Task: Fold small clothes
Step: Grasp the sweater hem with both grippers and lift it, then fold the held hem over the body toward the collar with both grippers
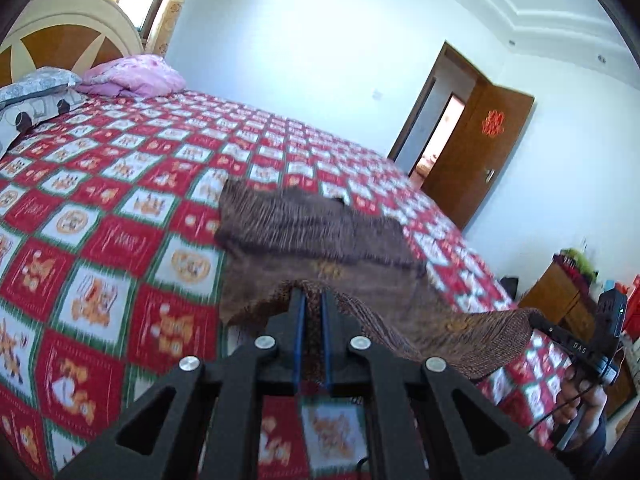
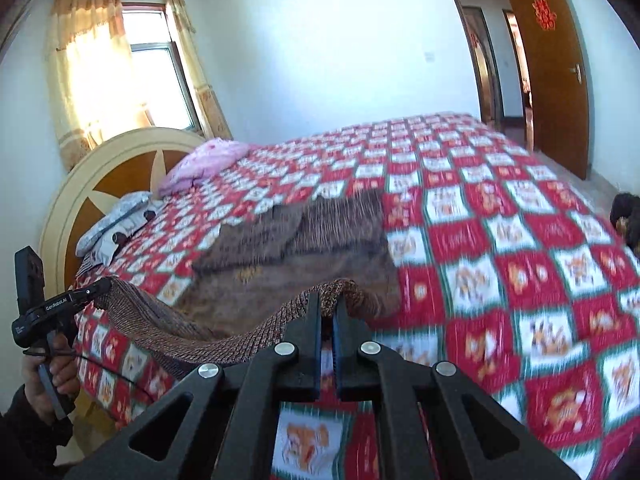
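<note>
A small brown knitted garment (image 1: 316, 236) lies partly on the red checked bedspread (image 1: 120, 208), its near hem lifted off the bed. My left gripper (image 1: 313, 294) is shut on one corner of the hem. My right gripper (image 2: 329, 298) is shut on the other corner of the same garment (image 2: 304, 240). The hem hangs stretched between them. The right gripper also shows in the left wrist view (image 1: 538, 320), and the left gripper in the right wrist view (image 2: 106, 284). The garment's far part rests folded over on the bed.
Pillows (image 1: 136, 76) and a rounded headboard (image 1: 68, 28) stand at the head of the bed. An open wooden door (image 1: 476, 152) is beyond the bed's far side. A wooden cabinet (image 1: 560, 300) with clutter stands by the wall. A dark object (image 2: 626, 216) lies at the bed's right edge.
</note>
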Tool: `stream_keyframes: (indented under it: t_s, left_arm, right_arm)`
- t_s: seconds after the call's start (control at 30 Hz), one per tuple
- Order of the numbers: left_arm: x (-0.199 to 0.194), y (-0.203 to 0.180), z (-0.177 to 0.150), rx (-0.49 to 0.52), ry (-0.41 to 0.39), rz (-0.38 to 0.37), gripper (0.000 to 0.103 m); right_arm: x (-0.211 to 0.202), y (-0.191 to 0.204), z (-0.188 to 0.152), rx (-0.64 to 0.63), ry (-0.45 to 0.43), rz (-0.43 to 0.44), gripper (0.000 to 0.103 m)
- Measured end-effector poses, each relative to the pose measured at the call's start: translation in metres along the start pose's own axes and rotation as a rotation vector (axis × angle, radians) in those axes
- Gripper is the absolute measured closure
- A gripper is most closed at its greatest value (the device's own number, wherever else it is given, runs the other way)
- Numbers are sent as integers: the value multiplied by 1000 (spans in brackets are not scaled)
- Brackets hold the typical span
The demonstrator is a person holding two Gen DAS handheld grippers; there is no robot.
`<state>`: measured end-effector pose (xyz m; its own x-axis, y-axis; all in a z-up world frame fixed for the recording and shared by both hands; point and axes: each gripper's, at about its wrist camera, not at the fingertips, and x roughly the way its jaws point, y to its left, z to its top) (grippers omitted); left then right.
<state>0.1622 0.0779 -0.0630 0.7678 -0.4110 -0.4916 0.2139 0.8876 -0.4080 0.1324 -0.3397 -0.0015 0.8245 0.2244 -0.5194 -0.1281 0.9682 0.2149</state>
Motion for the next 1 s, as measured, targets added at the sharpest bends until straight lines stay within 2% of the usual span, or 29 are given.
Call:
stream_keyframes:
  t_s: [0.27, 0.5, 0.83, 1.0]
  left_arm:
    - [23, 14, 43, -66, -38, -13, 95]
    - [56, 28, 78, -82, -31, 7, 95]
    - [134, 59, 121, -115, 51, 31, 95]
    - [179, 76, 137, -128, 100, 42, 95]
  right_arm:
    - [40, -1, 54, 4, -49, -3, 100]
    - [90, -4, 90, -3, -30, -15, 100]
    - [185, -33, 135, 35, 55, -59, 100]
    - [253, -51, 148, 61, 146, -90, 100]
